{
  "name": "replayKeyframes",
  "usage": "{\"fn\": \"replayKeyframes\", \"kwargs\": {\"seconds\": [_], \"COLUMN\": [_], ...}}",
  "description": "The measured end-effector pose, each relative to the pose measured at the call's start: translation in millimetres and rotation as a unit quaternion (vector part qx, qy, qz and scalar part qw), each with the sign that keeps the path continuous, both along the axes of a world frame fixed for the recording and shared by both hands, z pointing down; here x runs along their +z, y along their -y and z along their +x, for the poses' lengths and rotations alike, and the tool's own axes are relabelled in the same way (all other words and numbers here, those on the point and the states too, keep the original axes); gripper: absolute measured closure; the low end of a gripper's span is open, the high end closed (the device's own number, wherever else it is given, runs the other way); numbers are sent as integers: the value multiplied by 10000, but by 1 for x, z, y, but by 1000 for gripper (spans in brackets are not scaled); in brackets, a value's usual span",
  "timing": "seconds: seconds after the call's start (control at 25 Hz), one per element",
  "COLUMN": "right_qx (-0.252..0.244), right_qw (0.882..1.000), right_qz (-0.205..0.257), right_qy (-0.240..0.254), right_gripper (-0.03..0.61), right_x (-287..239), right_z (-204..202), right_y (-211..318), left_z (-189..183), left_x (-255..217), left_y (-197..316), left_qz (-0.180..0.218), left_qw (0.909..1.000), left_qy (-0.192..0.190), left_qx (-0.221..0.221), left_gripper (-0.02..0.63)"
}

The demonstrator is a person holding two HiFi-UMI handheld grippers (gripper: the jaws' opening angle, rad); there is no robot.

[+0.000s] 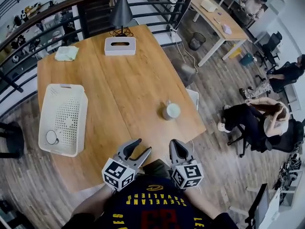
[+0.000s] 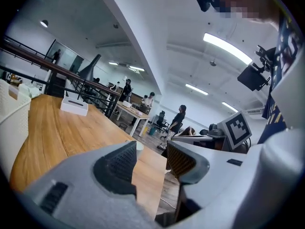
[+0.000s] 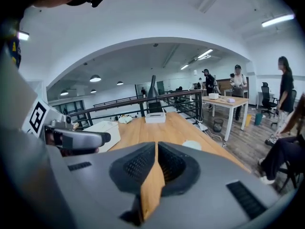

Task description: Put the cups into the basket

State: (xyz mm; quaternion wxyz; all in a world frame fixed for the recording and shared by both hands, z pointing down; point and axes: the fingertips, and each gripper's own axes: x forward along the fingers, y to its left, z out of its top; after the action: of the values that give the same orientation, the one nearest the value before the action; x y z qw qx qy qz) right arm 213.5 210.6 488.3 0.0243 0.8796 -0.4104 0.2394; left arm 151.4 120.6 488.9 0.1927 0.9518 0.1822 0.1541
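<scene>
**Fig.** Head view: one white cup (image 1: 170, 110) is standing on the table (image 1: 119, 80), right of centre. The basket (image 1: 66, 109) is sitting at the left edge w/ a round white item (image 1: 51, 137), prob. a cup already in, at its lower left corner. The left gripper (image 1: 143, 146) is hovering at bottom centre, jaws apart, nothing betw. them. The right gripper (image 1: 177, 144) is hanging just beside it, jaws pressed together, empty.

Step in hand (judged): approaching the remaining cup, not yet gripped. The next move is calling for the parted tongs to reach fwd, straddle the cup wall and close.

The right gripper view is showing the cup and basket along the table. The left gripper view is catching only a sliver of the cup behind one jaw. Only the head view is showing the basket's contents.
</scene>
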Motion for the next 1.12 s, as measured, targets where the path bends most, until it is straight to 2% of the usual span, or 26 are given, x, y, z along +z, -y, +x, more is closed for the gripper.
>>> {"fn": "replayKeyframes", "kwargs": {"seconds": [0.12,0.24,0.32,0.44,0.56,0.72,0.84,1.04,1.12], "right_qx": [155,160,85,-247,-621,-821,-1045,-1498,-1804], "right_qw": [9998,9997,9995,9984,9962,9929,9894,9813,9747], "right_qz": [59,132,147,37,-163,-270,-456,-637,-723], "right_qy": [71,136,276,502,590,812,900,1027,1108], "right_gripper": [561,490,464,427,388,358,353,350,350], "right_x": [4,9,18,31,43,61,77,100,112], "right_z": [9,23,32,46,61,87,104,126,132], "right_y": [-2,0,-1,-3,-8,-18,-23,-24,-23], "left_z": [4,17,27,45,64,91,108,133,146], "left_x": [2,7,12,22,35,55,70,95,107], "left_y": [1,5,5,-1,-12,-25,-29,-36,-39], "left_qz": [152,327,446,615,720,757,743,1199,1328], "left_qw": [9998,9992,9987,9974,9958,9933,9916,9841,9816], "left_qy": [48,128,183,312,503,785,989,1203,1248], "left_qx": [128,187,191,189,250,379,383,518,576], "left_gripper": [424,413,410,405,373,344,339,337,337]}}
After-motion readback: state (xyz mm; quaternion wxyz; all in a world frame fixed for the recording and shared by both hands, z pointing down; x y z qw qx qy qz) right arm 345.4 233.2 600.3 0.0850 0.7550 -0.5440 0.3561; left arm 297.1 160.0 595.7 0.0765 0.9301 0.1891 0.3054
